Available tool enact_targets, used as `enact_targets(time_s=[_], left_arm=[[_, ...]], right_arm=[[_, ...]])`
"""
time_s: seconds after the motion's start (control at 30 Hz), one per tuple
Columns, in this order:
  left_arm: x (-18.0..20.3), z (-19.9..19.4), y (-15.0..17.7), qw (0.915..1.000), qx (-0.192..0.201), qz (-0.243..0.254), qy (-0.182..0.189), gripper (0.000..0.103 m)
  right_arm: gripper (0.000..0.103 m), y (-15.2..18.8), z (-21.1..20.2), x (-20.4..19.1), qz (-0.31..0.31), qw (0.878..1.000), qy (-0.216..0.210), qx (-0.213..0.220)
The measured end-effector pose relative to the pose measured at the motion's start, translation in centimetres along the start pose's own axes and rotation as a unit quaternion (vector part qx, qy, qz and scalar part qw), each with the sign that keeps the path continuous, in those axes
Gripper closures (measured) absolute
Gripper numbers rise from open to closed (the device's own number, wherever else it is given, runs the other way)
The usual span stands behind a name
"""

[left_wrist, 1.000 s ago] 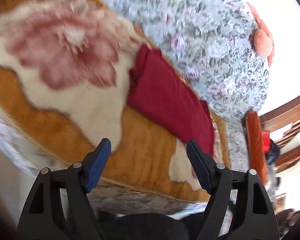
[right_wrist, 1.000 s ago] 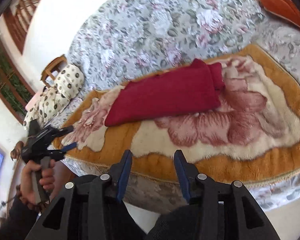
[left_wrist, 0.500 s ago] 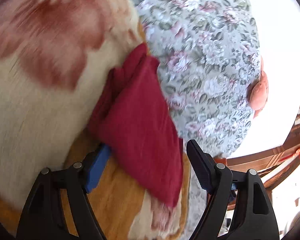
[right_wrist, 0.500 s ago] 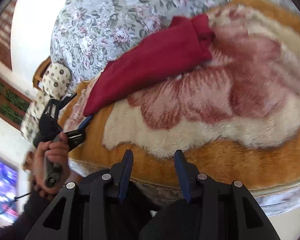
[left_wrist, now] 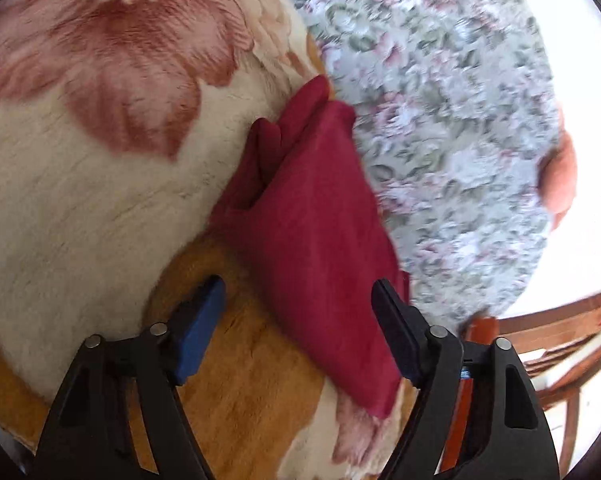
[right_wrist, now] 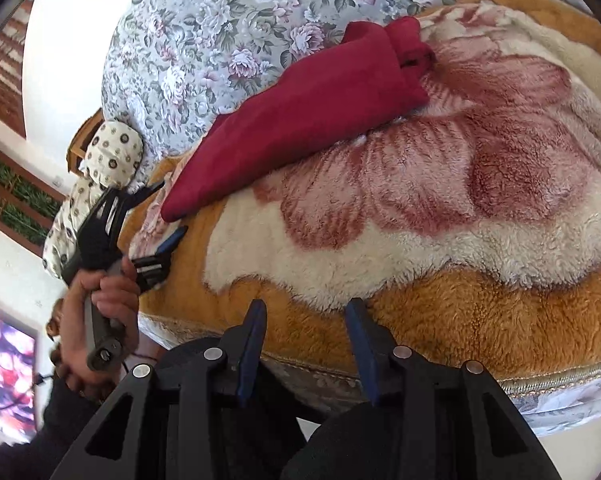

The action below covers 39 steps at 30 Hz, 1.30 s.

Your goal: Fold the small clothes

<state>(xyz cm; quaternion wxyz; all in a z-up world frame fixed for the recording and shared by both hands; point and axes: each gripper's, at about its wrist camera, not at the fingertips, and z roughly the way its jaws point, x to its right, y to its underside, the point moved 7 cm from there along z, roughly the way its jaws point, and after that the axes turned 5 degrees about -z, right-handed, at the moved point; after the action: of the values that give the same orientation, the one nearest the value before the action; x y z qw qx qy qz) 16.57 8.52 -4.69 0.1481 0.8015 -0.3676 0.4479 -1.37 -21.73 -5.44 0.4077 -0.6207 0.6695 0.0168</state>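
We reach for the red garment (left_wrist: 316, 240) on the plush blanket (left_wrist: 80, 208).
Left gripper (left_wrist: 298, 312) wide, opening astride its near end; right gripper (right_wrist: 306, 328) narrow, empty: pinch one corner cleanly.

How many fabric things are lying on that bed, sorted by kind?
Folded dark red garment: 1
Fluffy orange-and-cream blanket with pink flower: 1
Grey floral bedcover: 1
Cream patterned pillow: 1
Orange cushion: 1
Total: 5
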Motion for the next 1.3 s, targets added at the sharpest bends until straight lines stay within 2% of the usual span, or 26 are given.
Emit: enact_targets(time_s=[0.03, 0.07, 0.2, 0.23, 0.37, 0.4, 0.43, 0.47, 0.53, 0.6, 0.63, 0.67, 0.8, 0.83, 0.9, 0.97, 1.03, 1.1, 1.17, 1.2, 1.23, 1.27, 1.3], left_arm=[[0.5, 0.4, -0.3, 1.0, -0.001, 0.001, -0.003, 0.01], [1.3, 0.7, -0.7, 0.9999, 0.005, 0.011, 0.001, 0.008], [1.5, 0.2, -2.8, 0.996, 0.067, 0.055, 0.024, 0.011], [1.1, 0.1, -2.8, 0.996, 0.066, 0.05, 0.032, 0.015], [1.4, 0.0, -1.2, 0.9945, 0.028, 0.075, 0.068, 0.016], [1.4, -0.2, -1.3, 0.994, 0.028, 0.075, 0.075, 0.021], [1.0, -0.4, -1.7, 0.9943, 0.033, 0.067, 0.075, 0.032], [0.3, -0.4, -2.1, 0.9953, 0.039, 0.053, 0.071, 0.04], [-1.2, -0.1, -2.8, 0.9974, 0.043, 0.026, 0.051, 0.076], [-2.0, 0.2, -2.8, 0.998, 0.039, 0.024, 0.045, 0.085], [-1.9, 0.1, -2.7, 0.9975, 0.04, 0.032, 0.049, 0.085], [-1.7, 0.0, -2.6, 0.997, 0.04, 0.042, 0.05, 0.085], [-1.5, 0.0, -2.3, 0.9956, 0.048, 0.07, 0.039, 0.085], [-1.5, 0.1, -2.3, 0.9957, 0.053, 0.068, 0.035, 0.086], [-1.3, 0.2, -2.3, 0.9952, 0.06, 0.073, 0.024, 0.085], [-1.2, 0.1, -2.0, 0.9927, 0.075, 0.094, 0.008, 0.085], [-0.8, 0.1, -1.6, 0.9875, 0.091, 0.127, -0.02, 0.089], [-0.5, -0.1, -1.2, 0.9818, 0.106, 0.153, -0.039, 0.091], [0.0, -0.2, -0.8, 0.9722, 0.127, 0.187, -0.062, 0.093], [0.4, -0.2, -0.5, 0.965, 0.138, 0.21, -0.075, 0.094], [1.0, -0.2, -0.1, 0.9541, 0.154, 0.239, -0.092, 0.094], [1.5, -0.2, 0.3, 0.9431, 0.166, 0.268, -0.105, 0.094], [1.8, -0.1, 0.7, 0.9357, 0.171, 0.288, -0.111, 0.095]], right_arm=[[0.063, 0.0, 0.0, 0.0, 0.0, 1.0, 0.001, 0.0], [0.063, 0.0, -0.1, 0.1, -0.001, 1.0, 0.001, 0.0], [0.063, 0.2, -0.2, 0.2, -0.004, 1.0, 0.006, 0.0], [0.063, 0.2, -0.2, 0.2, -0.005, 1.0, 0.007, 0.0], [0.063, 0.3, -0.1, 0.2, -0.004, 1.0, 0.007, 0.0], [0.063, 0.2, 0.0, 0.3, -0.002, 1.0, 0.005, -0.001], [0.063, 0.2, 0.0, 0.3, -0.001, 1.0, 0.005, -0.001], [0.063, 0.2, 0.0, 0.3, -0.003, 1.0, 0.005, -0.002], [0.063, 0.2, 0.0, 0.3, -0.006, 1.0, 0.009, -0.004], [0.064, -0.3, -0.2, -0.2, -0.009, 0.999, 0.036, -0.012], [0.063, -0.9, -0.3, -0.8, -0.02, 0.998, 0.054, -0.015], [0.063, -1.9, -0.4, -2.0, -0.042, 0.997, 0.069, -0.012], [0.063, -9.0, 0.2, -8.9, -0.136, 0.988, 0.073, 0.002], [0.063, -11.7, 1.3, -11.3, -0.151, 0.987, 0.058, -0.005], [0.062, -15.1, 3.7, -13.8, -0.155, 0.987, 0.03, -0.03], [0.061, -18.8, 7.4, -15.9, -0.13, 0.989, -0.007, -0.071], [0.059, -22.6, 12.4, -17.2, -0.09, 0.989, -0.037, -0.113], [0.055, -24.9, 16.4, -17.5, -0.067, 0.987, -0.032, -0.14], [0.053, -27.0, 21.0, -17.9, -0.056, 0.984, -0.023, -0.169], [0.051, -27.6, 23.1, -18.2, -0.061, 0.981, -0.017, -0.186], [0.051, -28.1, 25.4, -18.4, -0.07, 0.976, -0.008, -0.205], [0.051, -28.3, 26.5, -18.4, -0.07, 0.975, -0.003, -0.21], [0.051, -28.7, 27.6, -18.3, -0.069, 0.974, 0.001, -0.215]])
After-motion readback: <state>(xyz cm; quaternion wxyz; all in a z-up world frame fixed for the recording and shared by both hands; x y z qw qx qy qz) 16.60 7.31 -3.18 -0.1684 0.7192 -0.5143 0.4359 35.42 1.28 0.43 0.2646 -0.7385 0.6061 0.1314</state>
